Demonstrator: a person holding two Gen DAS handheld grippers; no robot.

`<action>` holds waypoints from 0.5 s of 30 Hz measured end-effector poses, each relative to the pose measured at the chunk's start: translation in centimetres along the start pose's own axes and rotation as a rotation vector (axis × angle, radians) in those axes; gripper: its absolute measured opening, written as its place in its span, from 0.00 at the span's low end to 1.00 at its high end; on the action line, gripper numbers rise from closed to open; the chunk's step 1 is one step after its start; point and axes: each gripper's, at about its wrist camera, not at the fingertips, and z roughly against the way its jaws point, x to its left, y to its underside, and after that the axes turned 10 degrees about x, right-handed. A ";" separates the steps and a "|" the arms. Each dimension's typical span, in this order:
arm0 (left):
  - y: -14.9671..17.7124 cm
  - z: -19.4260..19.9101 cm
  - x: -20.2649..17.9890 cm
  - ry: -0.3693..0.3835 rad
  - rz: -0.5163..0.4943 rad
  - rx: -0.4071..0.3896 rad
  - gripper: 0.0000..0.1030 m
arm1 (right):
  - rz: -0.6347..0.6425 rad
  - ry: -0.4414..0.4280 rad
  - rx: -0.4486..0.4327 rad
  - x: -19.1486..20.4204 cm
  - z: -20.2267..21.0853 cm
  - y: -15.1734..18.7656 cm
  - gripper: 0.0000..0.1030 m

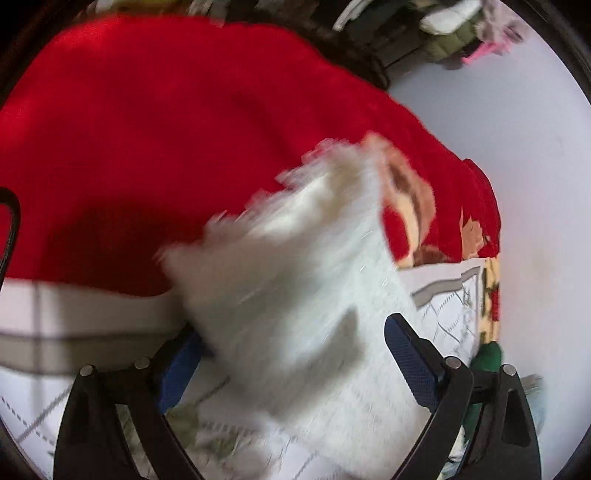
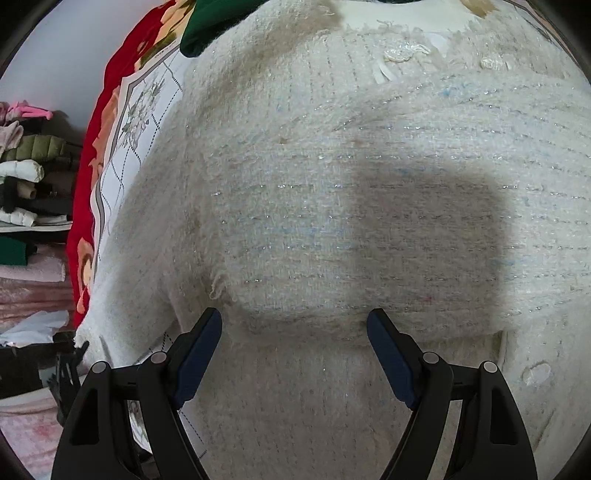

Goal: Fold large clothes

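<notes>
A fluffy cream knit garment [image 2: 332, 184] with silver threads and pearl buttons lies spread over the bed and fills the right wrist view. My right gripper [image 2: 295, 332] is open just above its folded lower part, jaws wide apart and empty. In the left wrist view a part of the same cream garment [image 1: 303, 277], blurred by motion, passes between the fingers of my left gripper [image 1: 295, 343]. The jaws stand wide apart, and the left blue pad [image 1: 181, 369] is partly hidden behind the fabric.
A red blanket [image 1: 166, 129] lies heaped on the white quilted bed cover [image 1: 450, 314], which has a red floral border [image 2: 88, 206]. A dark green cloth [image 2: 207, 26] lies at the bed's far end. A stack of folded clothes [image 2: 29, 177] stands beside the bed. A pale wall [image 1: 535, 184] lies beyond.
</notes>
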 end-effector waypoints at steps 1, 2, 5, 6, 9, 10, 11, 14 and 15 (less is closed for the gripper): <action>-0.1 -0.1 -0.5 -0.010 -0.009 -0.019 0.84 | -0.006 -0.001 0.000 0.0 -0.1 -0.1 0.80; -0.3 -0.3 -1.3 -0.032 -0.023 -0.042 0.63 | -0.009 -0.001 -0.001 0.0 -0.2 -0.1 0.80; -1.0 -1.1 -3.5 -0.117 -0.099 -0.071 0.16 | -0.020 -0.010 -0.010 -0.1 -0.2 -0.1 0.80; -0.8 -0.7 -4.4 -0.137 -0.133 -0.089 0.14 | -0.023 -0.015 -0.012 -0.1 0.0 -0.1 0.80; 0.6 1.8 -7.1 -0.184 -0.267 -0.162 0.12 | -0.032 -0.009 -0.045 -0.3 1.6 0.2 0.80; 1.2 3.0 -8.3 -0.198 -0.320 -0.187 0.12 | -0.029 0.008 -0.068 -0.4 2.5 0.3 0.80; 1.6 3.5 -9.6 -0.211 -0.362 -0.205 0.12 | -0.022 0.053 -0.095 -0.4 3.4 0.3 0.80; 4.3 6.2 -13.6 -0.248 -0.515 -0.272 0.12 | 0.006 0.269 -0.162 -0.6 5.0 -0.1 0.80; 5.4 7.2 -15.0 -0.250 -0.564 -0.289 0.12 | 0.003 0.324 -0.154 -1.0 4.6 -0.6 0.80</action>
